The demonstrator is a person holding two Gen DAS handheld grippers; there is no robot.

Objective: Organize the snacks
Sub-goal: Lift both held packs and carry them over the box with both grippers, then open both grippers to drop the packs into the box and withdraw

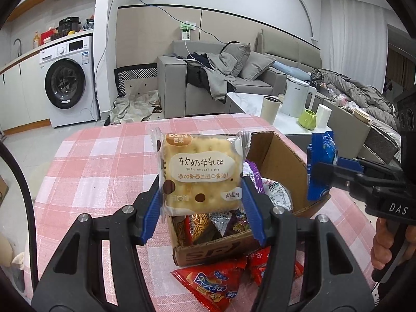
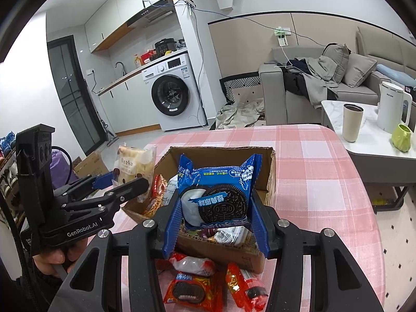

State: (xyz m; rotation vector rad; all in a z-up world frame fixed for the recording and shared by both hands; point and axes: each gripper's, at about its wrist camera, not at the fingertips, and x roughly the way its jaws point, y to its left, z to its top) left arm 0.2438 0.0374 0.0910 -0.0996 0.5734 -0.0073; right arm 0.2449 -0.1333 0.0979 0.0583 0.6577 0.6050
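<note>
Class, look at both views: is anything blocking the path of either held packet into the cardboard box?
Nothing visible does. The left tongs hold the cracker packet and the right tongs the Oreo packet over the open cardboard box, which already holds snacks.

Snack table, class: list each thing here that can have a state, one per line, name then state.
left gripper: shut on nougat cracker pack
nougat cracker pack: sealed, held upright above the box
right gripper: shut on Oreo pack
Oreo pack: sealed, held over the box
cardboard box: flaps open, partly filled with snacks
red snack packets: lying outside the box
</note>
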